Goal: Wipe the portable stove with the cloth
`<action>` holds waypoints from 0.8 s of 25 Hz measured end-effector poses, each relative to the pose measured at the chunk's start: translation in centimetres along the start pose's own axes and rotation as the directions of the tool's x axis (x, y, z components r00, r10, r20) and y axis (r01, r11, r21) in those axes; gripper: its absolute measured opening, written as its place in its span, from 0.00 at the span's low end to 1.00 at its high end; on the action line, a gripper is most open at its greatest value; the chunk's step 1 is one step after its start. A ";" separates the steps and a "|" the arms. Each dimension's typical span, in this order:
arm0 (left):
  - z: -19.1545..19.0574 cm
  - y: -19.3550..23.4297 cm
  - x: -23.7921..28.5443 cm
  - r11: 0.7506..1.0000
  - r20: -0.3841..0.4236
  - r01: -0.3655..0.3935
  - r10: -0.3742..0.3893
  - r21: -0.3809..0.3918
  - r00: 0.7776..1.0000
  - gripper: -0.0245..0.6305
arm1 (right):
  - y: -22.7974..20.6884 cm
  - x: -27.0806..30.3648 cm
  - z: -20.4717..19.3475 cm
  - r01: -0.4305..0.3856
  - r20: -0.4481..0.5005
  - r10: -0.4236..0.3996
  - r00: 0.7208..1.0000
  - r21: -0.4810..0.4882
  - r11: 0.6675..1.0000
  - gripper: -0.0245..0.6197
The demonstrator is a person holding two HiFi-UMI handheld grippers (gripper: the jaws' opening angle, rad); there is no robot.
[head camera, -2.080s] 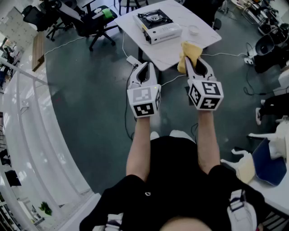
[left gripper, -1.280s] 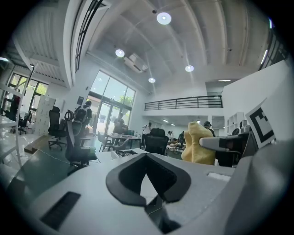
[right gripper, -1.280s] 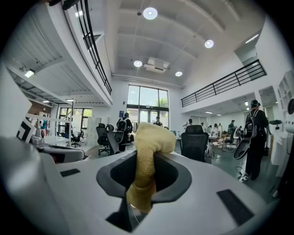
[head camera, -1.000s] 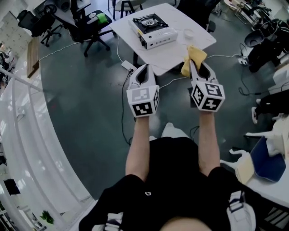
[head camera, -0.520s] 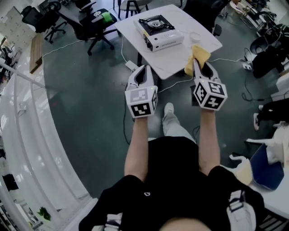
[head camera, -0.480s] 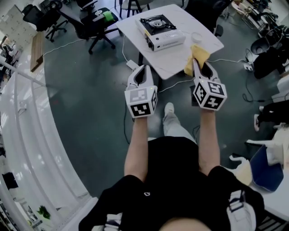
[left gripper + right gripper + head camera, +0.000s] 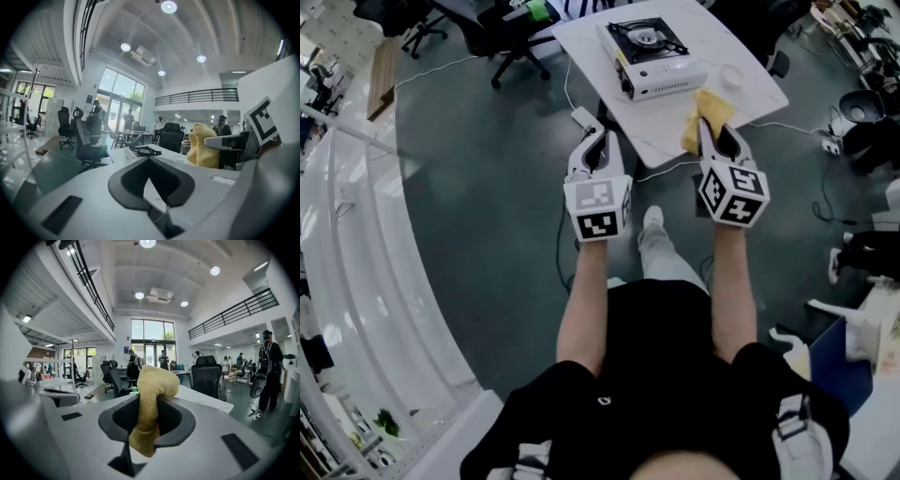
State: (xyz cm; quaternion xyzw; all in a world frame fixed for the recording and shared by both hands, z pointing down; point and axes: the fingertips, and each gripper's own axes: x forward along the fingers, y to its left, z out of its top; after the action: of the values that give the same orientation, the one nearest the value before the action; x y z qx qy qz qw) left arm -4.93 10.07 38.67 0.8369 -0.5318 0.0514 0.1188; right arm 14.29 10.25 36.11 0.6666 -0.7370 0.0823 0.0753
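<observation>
The portable stove (image 7: pixel 652 56), white with a black burner top, stands on a white table (image 7: pixel 591 37) ahead of me; it also shows small in the left gripper view as the stove (image 7: pixel 146 151). My right gripper (image 7: pixel 711 131) is shut on a yellow cloth (image 7: pixel 707 111), held in the air at the table's near edge. The cloth (image 7: pixel 149 399) bulges above the jaws and hangs below them. My left gripper (image 7: pixel 597 139) is shut with nothing in it, level with the right one and just short of the table. The cloth (image 7: pixel 202 145) is visible from it.
A small white bowl (image 7: pixel 733 75) sits on the table right of the stove. A power strip (image 7: pixel 584 119) and cables lie on the floor under the table. Black office chairs (image 7: pixel 511 33) stand to the left. A curved white counter (image 7: pixel 356 234) runs along the far left.
The person has stepped toward the table, so the stove and table sit closer to both grippers. The right gripper still holds the cloth; the left stays shut.
</observation>
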 end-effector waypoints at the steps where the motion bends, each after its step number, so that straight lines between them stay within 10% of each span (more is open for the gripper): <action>1: -0.1 -0.2 1.0 1.000 -0.007 0.002 -0.002 -0.007 1.000 0.03 | -0.5 0.7 -0.1 0.000 -0.007 0.000 1.000 0.000 1.000 0.15; 20: -2.5 -9.0 24.4 0.997 -0.161 0.068 -0.070 -0.023 0.984 0.03 | -19.4 16.5 -1.7 0.017 -0.129 -0.003 0.992 0.104 0.994 0.15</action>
State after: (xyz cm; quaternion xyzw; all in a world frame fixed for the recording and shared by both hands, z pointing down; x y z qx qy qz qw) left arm 13.74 -7.12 45.01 0.8469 -0.4915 0.1106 0.1704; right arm 31.90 -7.26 41.81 0.6667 -0.7219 0.1632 0.0882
